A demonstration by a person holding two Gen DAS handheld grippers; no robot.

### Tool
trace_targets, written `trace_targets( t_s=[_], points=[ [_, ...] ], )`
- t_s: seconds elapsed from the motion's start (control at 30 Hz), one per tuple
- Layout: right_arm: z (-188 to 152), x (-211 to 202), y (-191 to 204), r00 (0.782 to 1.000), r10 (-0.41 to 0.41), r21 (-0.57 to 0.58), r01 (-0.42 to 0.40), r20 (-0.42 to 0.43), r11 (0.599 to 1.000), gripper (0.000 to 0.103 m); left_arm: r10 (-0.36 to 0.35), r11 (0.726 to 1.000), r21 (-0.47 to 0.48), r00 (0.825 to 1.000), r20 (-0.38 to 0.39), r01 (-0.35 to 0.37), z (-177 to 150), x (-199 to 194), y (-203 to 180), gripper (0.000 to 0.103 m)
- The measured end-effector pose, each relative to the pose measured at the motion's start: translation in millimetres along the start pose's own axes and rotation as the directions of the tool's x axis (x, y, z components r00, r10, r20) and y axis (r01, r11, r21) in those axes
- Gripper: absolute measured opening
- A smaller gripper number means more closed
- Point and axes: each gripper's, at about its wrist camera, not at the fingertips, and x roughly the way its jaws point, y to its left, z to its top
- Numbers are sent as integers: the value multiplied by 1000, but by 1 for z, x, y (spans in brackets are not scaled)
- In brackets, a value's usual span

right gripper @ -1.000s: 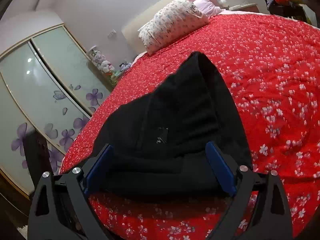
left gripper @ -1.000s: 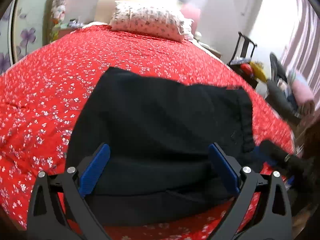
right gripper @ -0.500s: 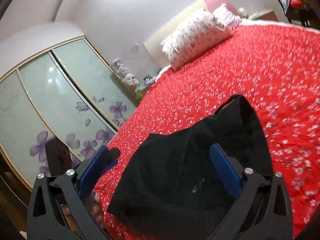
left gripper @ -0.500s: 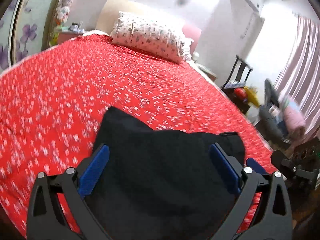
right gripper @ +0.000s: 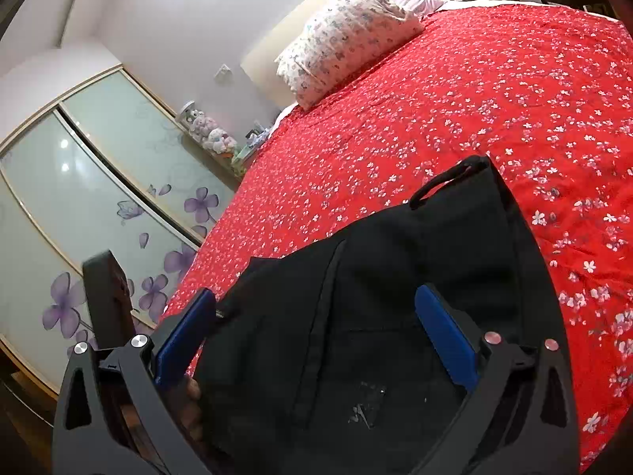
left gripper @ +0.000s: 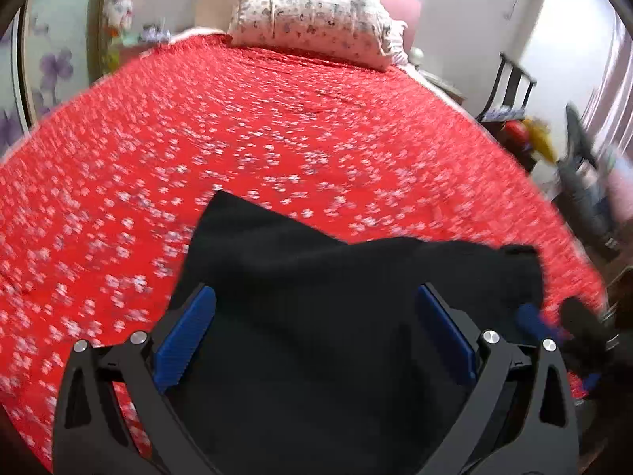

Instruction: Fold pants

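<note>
Black pants (left gripper: 316, 297) lie folded in a bundle at the near edge of the red flowered bedspread (left gripper: 257, 138). My left gripper (left gripper: 316, 332) is open, its blue pads wide apart over the pants, holding nothing. In the right wrist view the pants (right gripper: 395, 277) show a waistband loop at the far end and a seam down the middle. My right gripper (right gripper: 316, 336) is open above them, holding nothing. The right gripper's blue tip (left gripper: 532, 318) shows at the right edge of the pants in the left wrist view.
A flowered pillow (left gripper: 312, 19) lies at the head of the bed. A wardrobe with purple flower doors (right gripper: 99, 198) stands on the left. A black chair (left gripper: 510, 87) and clutter stand to the right of the bed.
Both grippers lifted away from the pants and tilted up over the bed, then came back down a little. The pants stayed folded at the bed's near edge.
</note>
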Motion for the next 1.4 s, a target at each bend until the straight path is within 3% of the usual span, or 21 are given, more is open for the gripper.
trace_targets(
  t_s=[0.13, 0.3, 0.4, 0.8, 0.9, 1.0, 1.1, 1.23, 1.33, 1.4],
  points=[
    [-3, 3, 0, 1000, -8, -10, 8, 5, 1000, 102, 87, 994, 65, 996, -2, -87, -5, 8, -9, 101],
    [1, 1, -13, 998, 54, 50, -55, 21, 997, 102, 102, 994, 44, 995, -6, -102, -4, 8, -4, 101],
    [-1, -6, -9, 998, 66, 28, -66, 16, 997, 102, 136, 990, 45, 991, 3, -136, -9, -3, -4, 101],
    [-11, -71, 15, 968, 251, -117, -251, -19, 961, 102, 125, 989, 67, 990, 69, -130, -62, -60, -3, 101],
    [-18, -68, 13, 973, 217, -128, -226, -80, 966, 102, 126, 989, 63, 990, 67, -131, -70, -57, -1, 101],
    [-28, -43, 0, 978, 74, -114, -98, -195, 989, 102, 98, 994, 35, 993, 60, -101, -76, -49, 5, 101],
    [-29, -41, 3, 978, 62, -146, -92, -197, 985, 102, 75, 997, 20, 995, 71, -77, -79, -46, 10, 101],
    [-28, -43, 7, 982, 79, -160, -108, -173, 981, 102, 53, 998, 25, 995, 90, -55, -84, -45, 14, 101],
    [-13, -65, -11, 984, 171, -51, -173, -41, 984, 102, 41, 999, 28, 994, 97, -43, -87, -46, 17, 101],
    [-3, -76, -38, 995, 84, 53, -87, 56, 995, 102, 36, 999, 35, 994, 102, -40, -88, -47, 18, 101]
  ],
)
